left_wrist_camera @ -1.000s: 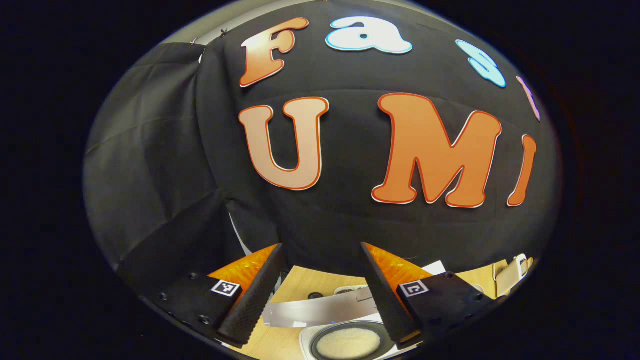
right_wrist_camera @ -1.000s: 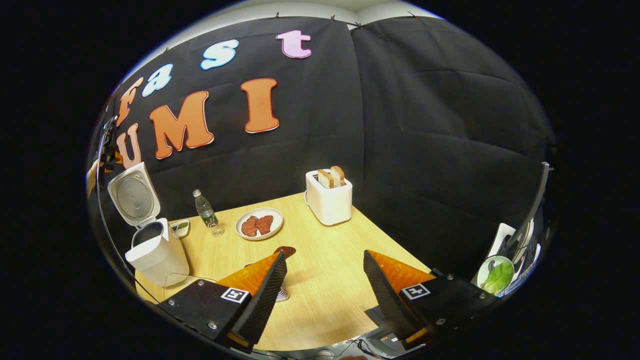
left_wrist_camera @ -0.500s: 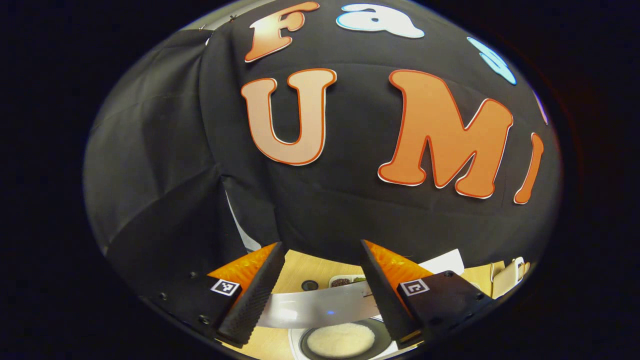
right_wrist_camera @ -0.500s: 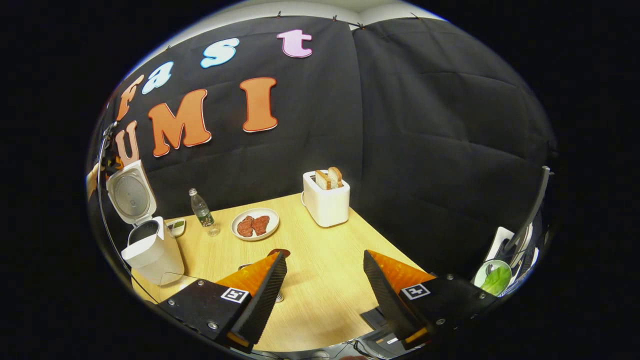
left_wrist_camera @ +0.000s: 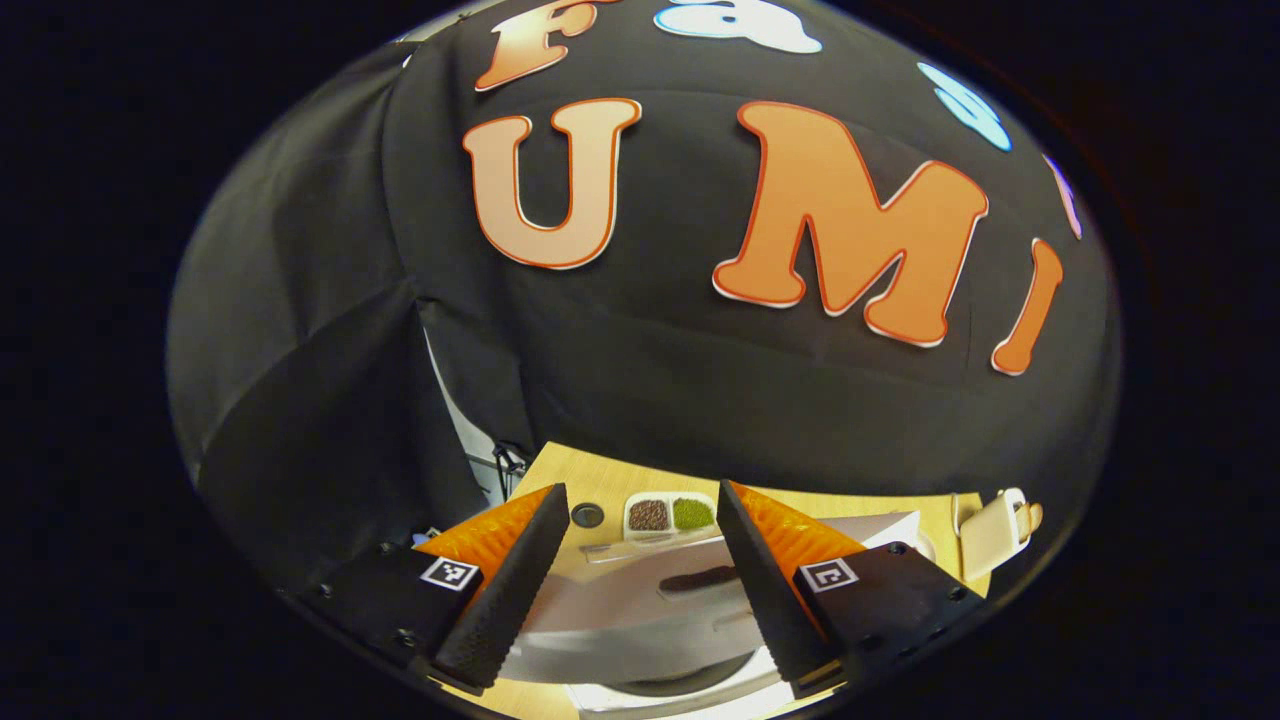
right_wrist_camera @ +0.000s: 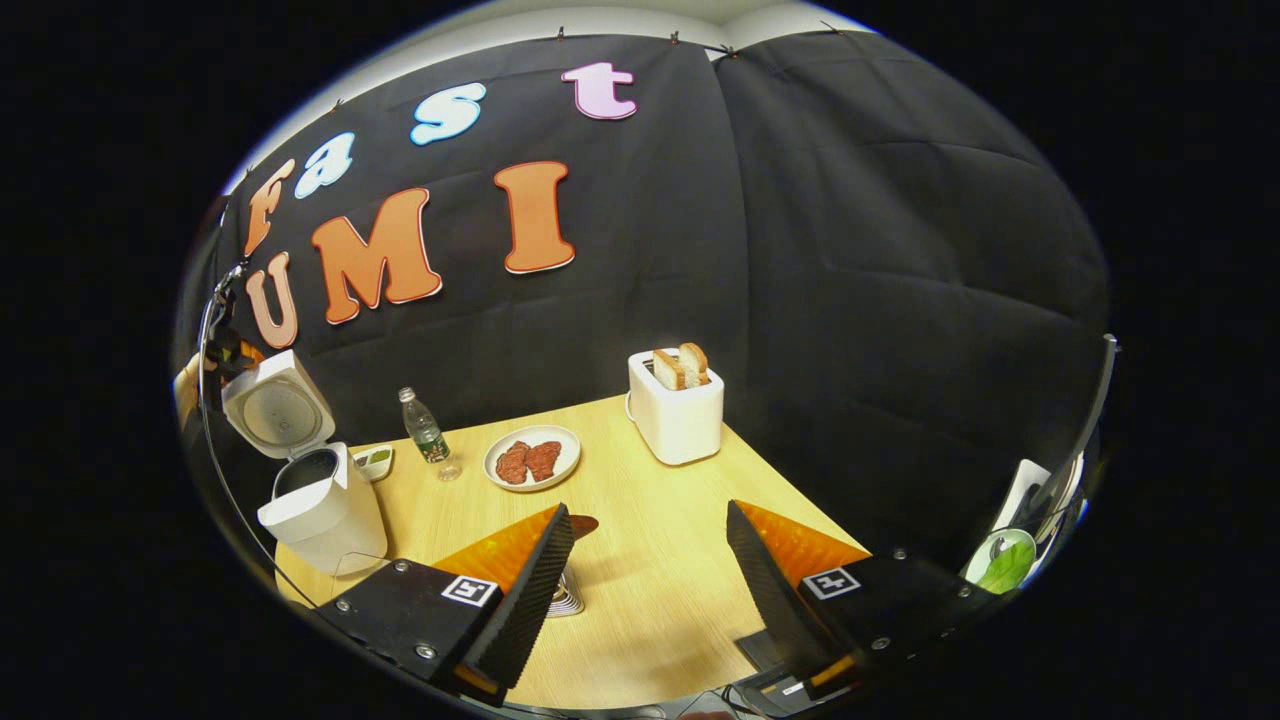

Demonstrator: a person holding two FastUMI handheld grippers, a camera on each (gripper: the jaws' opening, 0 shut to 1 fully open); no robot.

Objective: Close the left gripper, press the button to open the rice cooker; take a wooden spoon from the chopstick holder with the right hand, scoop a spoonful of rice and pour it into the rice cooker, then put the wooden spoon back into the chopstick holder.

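The white rice cooker stands at the table's left edge with its lid swung up. The left gripper and a hand hover just behind that lid. In the left gripper view the left gripper is open; the lid spans the gap between its fingers and the dark pot rim peeks out below. The right gripper is open and holds nothing, low over the table's near side. A wooden spoon's brown bowl rises from the ribbed chopstick holder, partly hidden behind one finger.
A water bottle, a plate of meat and a toaster with bread stand along the back of the wooden table. A two-part dish of beans lies behind the cooker. A bowl of greens sits at far right.
The left gripper has tipped downward: the lid now covers the rice seen in the pot earlier, and the bean dish has come into view. The right gripper shifted slightly. Both stay open.
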